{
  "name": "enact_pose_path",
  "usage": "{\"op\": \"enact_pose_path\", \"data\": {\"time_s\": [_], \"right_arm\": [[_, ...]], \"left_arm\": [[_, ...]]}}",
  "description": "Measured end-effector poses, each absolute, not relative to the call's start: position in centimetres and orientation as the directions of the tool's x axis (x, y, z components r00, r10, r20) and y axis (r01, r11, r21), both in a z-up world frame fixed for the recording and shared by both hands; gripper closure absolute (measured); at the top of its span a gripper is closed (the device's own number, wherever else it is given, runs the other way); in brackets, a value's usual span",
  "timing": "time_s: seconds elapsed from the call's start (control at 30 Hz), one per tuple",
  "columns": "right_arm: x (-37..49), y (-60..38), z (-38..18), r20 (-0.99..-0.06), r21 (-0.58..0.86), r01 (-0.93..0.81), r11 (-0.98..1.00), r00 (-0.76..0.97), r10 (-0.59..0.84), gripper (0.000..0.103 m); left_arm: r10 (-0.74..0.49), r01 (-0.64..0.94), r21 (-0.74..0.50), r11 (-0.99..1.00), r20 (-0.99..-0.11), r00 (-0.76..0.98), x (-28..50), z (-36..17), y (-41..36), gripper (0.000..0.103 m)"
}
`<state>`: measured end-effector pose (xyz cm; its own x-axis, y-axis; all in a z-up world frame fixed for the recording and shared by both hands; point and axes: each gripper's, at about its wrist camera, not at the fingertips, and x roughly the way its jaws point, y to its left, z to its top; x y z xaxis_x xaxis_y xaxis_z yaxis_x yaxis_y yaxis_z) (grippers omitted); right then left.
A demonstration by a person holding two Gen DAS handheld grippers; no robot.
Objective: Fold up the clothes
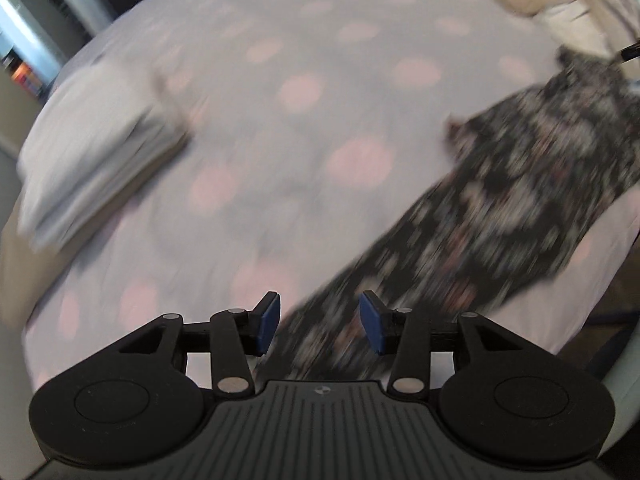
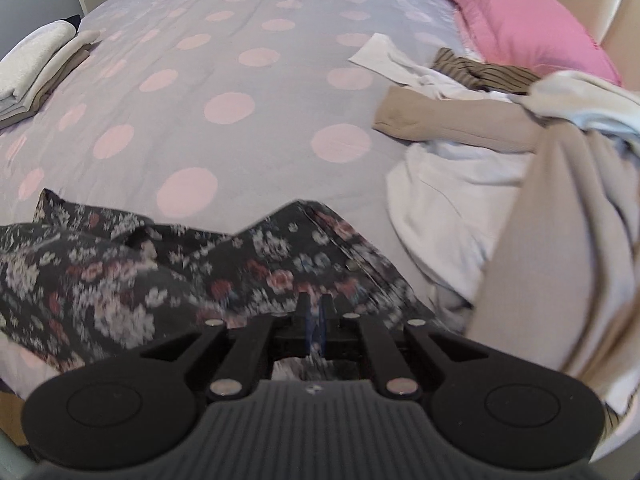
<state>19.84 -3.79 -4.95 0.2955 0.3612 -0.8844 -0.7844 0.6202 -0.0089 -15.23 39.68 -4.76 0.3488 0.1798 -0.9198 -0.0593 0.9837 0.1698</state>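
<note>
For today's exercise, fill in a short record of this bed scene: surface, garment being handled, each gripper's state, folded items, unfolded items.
surface: bedspread, grey with pink dots
garment: floral garment, dark, lying crumpled at the near edge
left gripper: open, above the garment, nothing gripped
right gripper: shut on the floral garment
folded: stack at far left
unfolded: pile at right, beside pink pillow

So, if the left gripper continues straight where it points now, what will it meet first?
Most likely the floral garment: it lies between the open left gripper fingers, though blur hides the depth.
</note>
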Motion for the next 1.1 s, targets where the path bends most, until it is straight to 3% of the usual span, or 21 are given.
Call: {"op": "enact_pose_path", "data": {"time_s": [0.07, 0.13, 0.2, 0.43, 0.57, 0.7, 0.8, 0.9, 1.1], "right_arm": [[20.7, -2.6, -5.5, -0.887, -0.001, -0.79, 0.614, 0.284, 0.364, 0.089], [21.6, -1.7, -5.9, -0.891, -0.009, -0.795, 0.607, 0.282, 0.356, 0.069], [22.6, -0.9, -6.2, -0.895, -0.017, -0.798, 0.602, 0.28, 0.346, 0.062], [26.4, -1.1, -8.8, -0.922, -0.027, -0.754, 0.656, 0.273, 0.276, 0.058], [27.9, -2.9, -9.7, -0.939, -0.001, -0.708, 0.706, 0.243, 0.242, 0.058], [28.7, -4.1, -9.6, -0.937, 0.05, -0.674, 0.737, 0.223, 0.267, 0.05], [29.3, -4.9, -9.7, -0.937, 0.049, -0.653, 0.756, 0.231, 0.261, 0.05], [30.0, -6.6, -10.0, -0.941, 0.06, -0.601, 0.797, 0.232, 0.247, 0.05], [30.5, -10.3, -11.9, -0.959, 0.081, -0.511, 0.856, 0.193, 0.206, 0.051]], "left_arm": [[0.149, -0.02, 0.153, 0.988, -0.914, 0.378, -12.7, -4.9, 38.1, 0.061], [0.115, 0.022, 0.135, 0.991, -0.909, 0.401, -10.2, -5.3, 36.5, 0.059], [0.081, 0.068, 0.12, 0.99, -0.907, 0.413, -7.6, -6.0, 35.0, 0.057], [0.013, 0.217, 0.105, 0.971, -0.921, 0.388, 0.8, -10.0, 29.1, 0.051], [-0.003, 0.203, 0.065, 0.977, -0.948, 0.318, 3.5, -13.1, 29.0, 0.051], [-0.065, 0.111, -0.037, 0.993, -0.962, 0.266, 4.2, -15.0, 30.1, 0.052], [-0.134, 0.035, -0.129, 0.991, -0.96, 0.244, 3.9, -15.9, 30.5, 0.06], [-0.109, -0.017, -0.118, 0.993, -0.958, 0.265, 3.4, -16.3, 30.1, 0.068], [-0.072, -0.062, -0.093, 0.994, -0.958, 0.278, 3.2, -16.5, 29.8, 0.074]]}}
